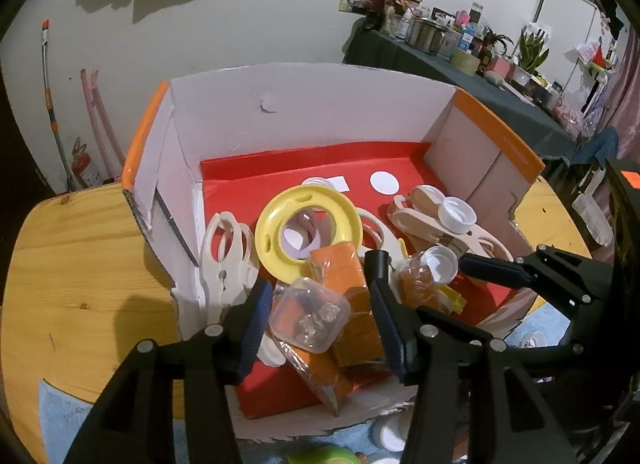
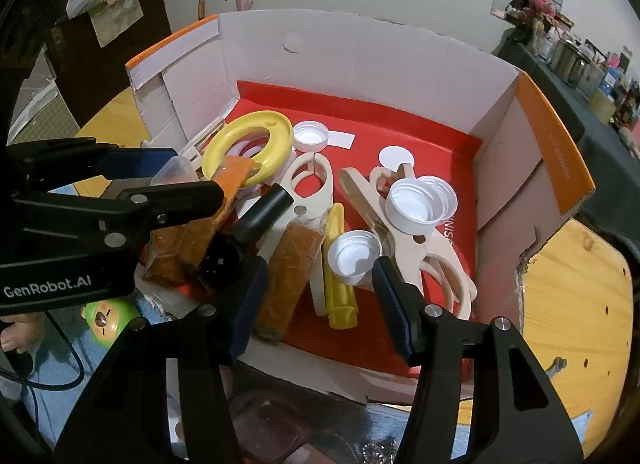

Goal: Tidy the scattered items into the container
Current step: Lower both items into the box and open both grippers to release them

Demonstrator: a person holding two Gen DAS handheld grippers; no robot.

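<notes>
The white cardboard box with orange rims and a red floor [image 2: 360, 48] sits on the round wooden surface [image 1: 80, 264]. Inside lie one yellow plastic ring [image 2: 248, 148], four white ribbed bottle caps, several cream plastic clips and amber wrapped packets. The left gripper [image 1: 320, 316], jaws open, straddles a small clear lidded plastic tub [image 1: 308, 314]. The right gripper [image 2: 320, 304], jaws open, hovers over the box's near edge. Only the right wrist view shows a green round toy [image 2: 108, 320] outside the box.
</notes>
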